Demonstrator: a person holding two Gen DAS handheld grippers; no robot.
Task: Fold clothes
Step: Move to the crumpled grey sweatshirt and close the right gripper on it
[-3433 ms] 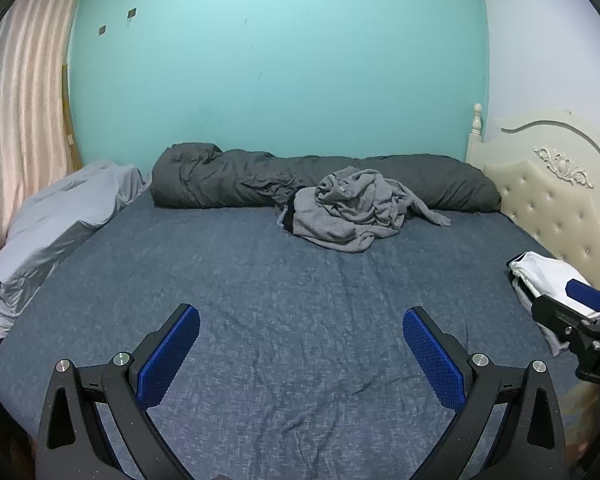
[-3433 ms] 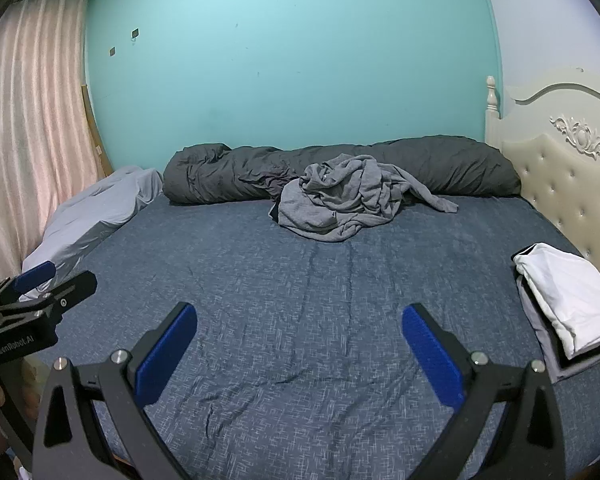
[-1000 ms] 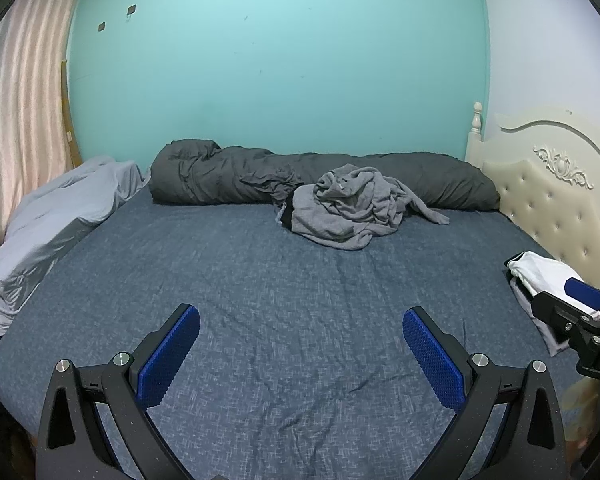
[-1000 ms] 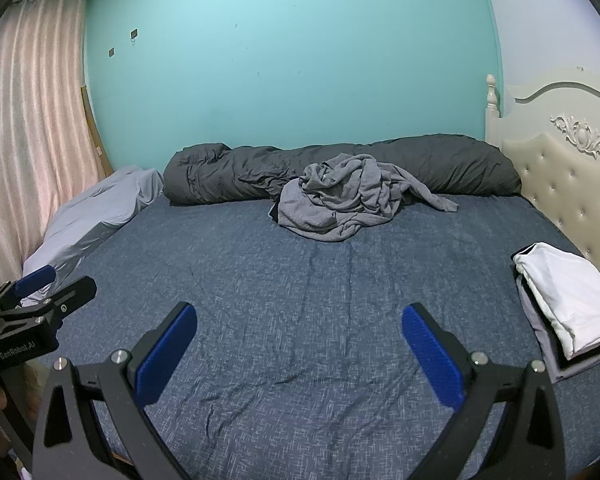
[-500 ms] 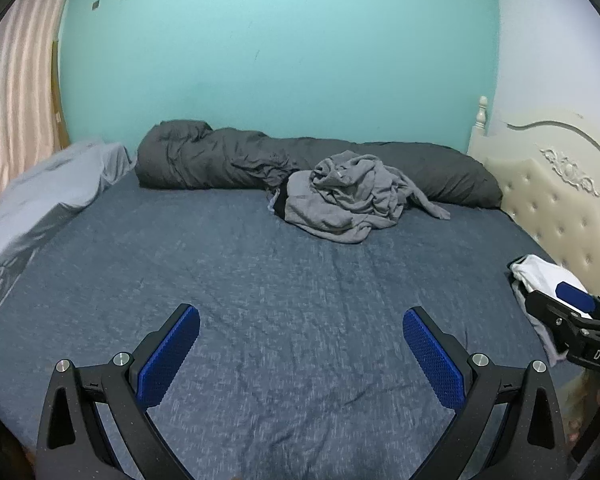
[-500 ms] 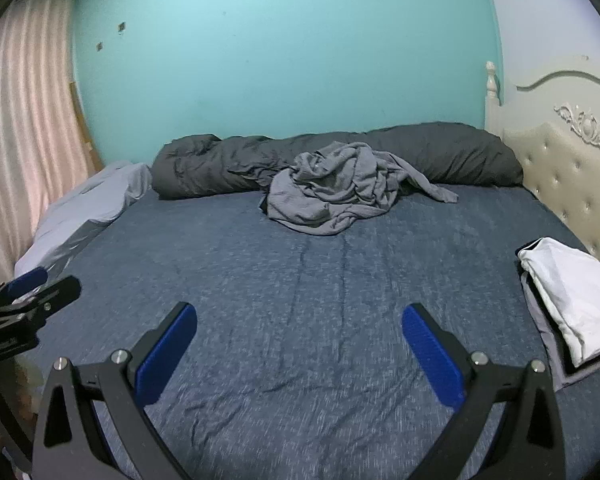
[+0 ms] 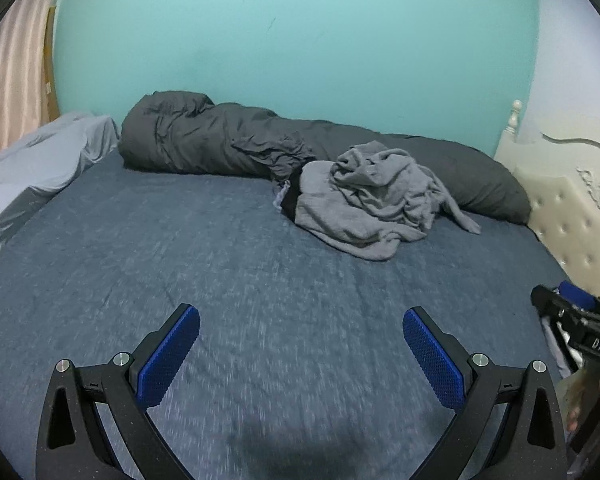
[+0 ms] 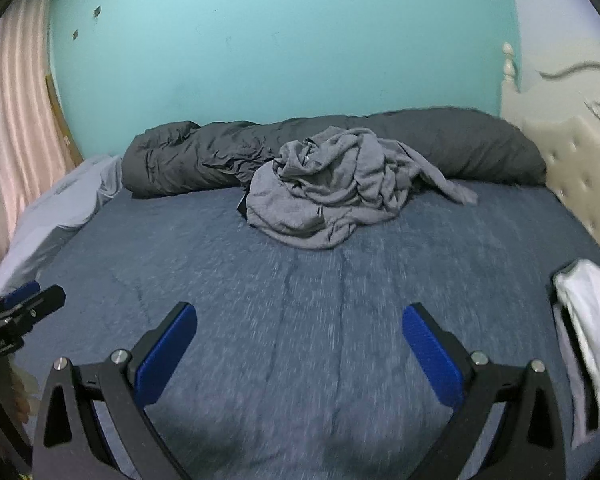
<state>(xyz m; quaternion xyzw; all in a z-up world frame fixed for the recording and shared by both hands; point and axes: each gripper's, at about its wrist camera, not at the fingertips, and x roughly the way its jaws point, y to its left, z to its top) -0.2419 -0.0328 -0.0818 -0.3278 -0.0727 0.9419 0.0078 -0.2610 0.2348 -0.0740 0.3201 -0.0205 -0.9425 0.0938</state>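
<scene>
Motion is blurring the bed [image 8: 300, 320]; folded white clothes [image 8: 592, 320] are running off-frame. Both grippers, left gripper [image 7: 300, 344] and right gripper [image 8: 298, 340], are hovering short of the crumpled grey garment [image 8: 328, 192], jaws wide apart, holding nothing.

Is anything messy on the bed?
Yes. The grey clothes lie in a crumpled heap against the rolled dark duvet, not folded. The white clothes near the headboard look neatly stacked.

Grey clothes heap [image 8: 332, 196], heathered blue sheet [image 8: 284, 292], charcoal duvet [image 7: 204, 140], turquoise wall [image 7: 300, 40].
</scene>
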